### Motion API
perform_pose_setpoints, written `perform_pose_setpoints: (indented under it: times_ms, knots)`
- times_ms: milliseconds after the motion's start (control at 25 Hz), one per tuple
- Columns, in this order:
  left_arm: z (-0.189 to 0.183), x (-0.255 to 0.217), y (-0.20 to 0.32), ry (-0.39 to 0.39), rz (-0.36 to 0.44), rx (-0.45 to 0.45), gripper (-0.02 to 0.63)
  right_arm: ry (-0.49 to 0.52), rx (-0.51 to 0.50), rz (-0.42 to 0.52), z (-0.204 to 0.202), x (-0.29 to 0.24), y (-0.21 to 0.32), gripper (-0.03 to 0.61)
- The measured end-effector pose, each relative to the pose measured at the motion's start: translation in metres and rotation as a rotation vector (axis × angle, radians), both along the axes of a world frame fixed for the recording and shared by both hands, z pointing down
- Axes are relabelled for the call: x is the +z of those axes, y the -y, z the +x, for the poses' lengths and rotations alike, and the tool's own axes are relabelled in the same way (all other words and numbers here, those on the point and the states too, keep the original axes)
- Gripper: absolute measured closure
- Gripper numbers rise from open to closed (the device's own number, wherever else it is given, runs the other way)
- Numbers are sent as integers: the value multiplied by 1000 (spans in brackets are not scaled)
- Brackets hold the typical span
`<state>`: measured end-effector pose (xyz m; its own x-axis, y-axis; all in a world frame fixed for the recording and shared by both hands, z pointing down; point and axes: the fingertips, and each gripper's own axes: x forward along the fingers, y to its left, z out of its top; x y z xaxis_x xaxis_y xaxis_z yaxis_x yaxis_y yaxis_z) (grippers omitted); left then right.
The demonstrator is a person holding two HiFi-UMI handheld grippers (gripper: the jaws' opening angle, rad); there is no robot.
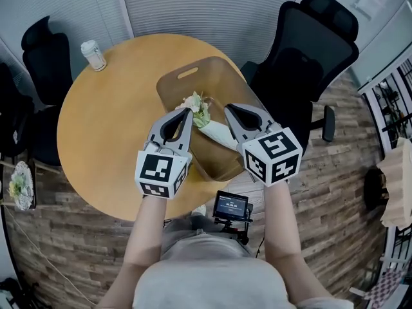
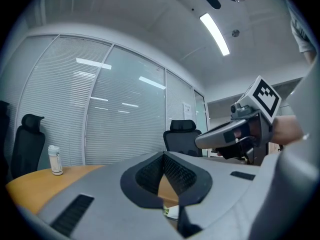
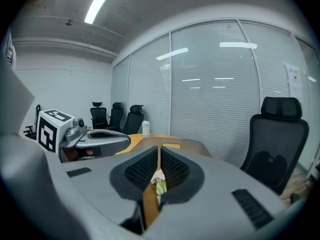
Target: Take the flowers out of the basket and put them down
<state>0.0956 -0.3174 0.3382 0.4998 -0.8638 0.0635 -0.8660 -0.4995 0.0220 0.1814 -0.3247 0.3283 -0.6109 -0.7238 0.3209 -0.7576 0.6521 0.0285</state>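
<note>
A small bouquet of flowers (image 1: 201, 111), pale blooms with green leaves and a white wrapped stem, lies inside the brown wooden basket (image 1: 172, 84) on the round table (image 1: 103, 127). My left gripper (image 1: 188, 112) hovers at the basket's near left, its tips just beside the blooms, shut with nothing in it. My right gripper (image 1: 227, 107) is to the right of the blooms, above the basket, also shut and empty. Below the jaws in the right gripper view (image 3: 159, 148) the flowers (image 3: 160, 185) show. The left gripper view (image 2: 164, 155) shows only a sliver of the bouquet (image 2: 171, 212).
A white lidded cup (image 1: 94, 55) stands at the table's far left edge. Black office chairs stand at the far right (image 1: 309, 50) and far left (image 1: 45, 50). A small device with a lit screen (image 1: 232, 206) sits at the table's near edge. Glass walls with blinds lie beyond.
</note>
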Motion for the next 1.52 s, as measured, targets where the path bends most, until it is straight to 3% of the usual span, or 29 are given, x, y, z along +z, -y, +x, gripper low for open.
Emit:
perform_pose_setpoints:
  times_ms: [280, 480, 560, 800, 1240, 1520]
  knots:
    - [-1, 7, 14, 0, -16, -13, 611, -89, -112, -108, -15, 30, 18, 413]
    - [-5, 7, 22, -4, -20, -10, 611, -115, -194, -214, -27, 50, 21, 255]
    - [-7, 7, 25, -7, -23, -9, 611, -136, -209, -258, -32, 59, 25, 221]
    - [-16, 12, 31, -14, -40, -8, 611, -308, -246, -309, -36, 89, 42, 215]
    - [-33, 24, 32, -14, -65, -3, 611, -541, -339, -502, -40, 161, 49, 215]
    - [-35, 28, 39, -18, -72, 4, 611, -610, -347, -616, -34, 205, 50, 216]
